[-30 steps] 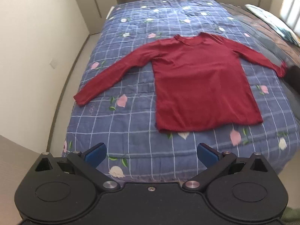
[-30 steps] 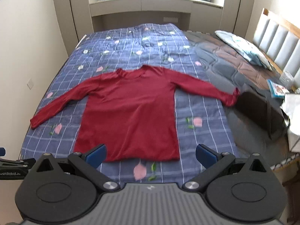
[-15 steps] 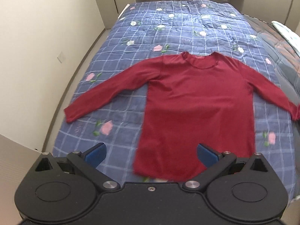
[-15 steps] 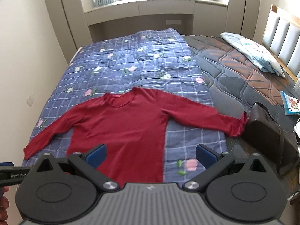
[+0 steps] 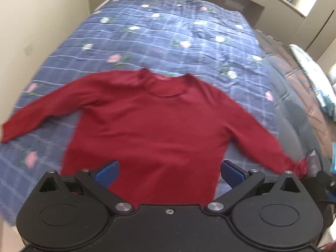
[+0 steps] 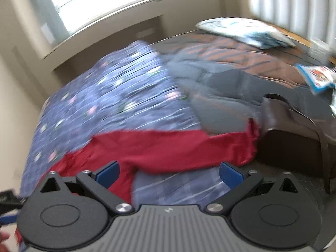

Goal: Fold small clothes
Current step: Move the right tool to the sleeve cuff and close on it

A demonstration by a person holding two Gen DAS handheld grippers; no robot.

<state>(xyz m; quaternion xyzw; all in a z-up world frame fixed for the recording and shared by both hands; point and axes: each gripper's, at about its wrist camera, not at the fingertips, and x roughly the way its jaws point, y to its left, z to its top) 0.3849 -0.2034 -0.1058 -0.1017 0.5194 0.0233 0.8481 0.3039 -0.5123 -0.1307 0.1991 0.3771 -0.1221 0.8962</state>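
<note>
A dark red long-sleeved shirt (image 5: 155, 121) lies flat, front up, on a blue checked floral quilt (image 5: 168, 37), sleeves spread to both sides. My left gripper (image 5: 169, 173) is open and empty, above the shirt's lower body. My right gripper (image 6: 169, 173) is open and empty, above the shirt's right sleeve (image 6: 178, 149), whose cuff (image 6: 253, 130) ends against a dark brown bag (image 6: 294, 140). The right wrist view is blurred by motion.
The quilt covers the left part of a bed; a grey-brown mattress pad (image 6: 231, 71) lies to the right. A pillow (image 6: 245, 31) and a packet (image 6: 317, 77) lie near the headboard. A wall (image 5: 31, 21) runs along the left.
Both grippers have moved forward and lower over the bed. The left now hangs over the shirt's body; the right has swung rightward toward the right sleeve. Both jaws stay open.
</note>
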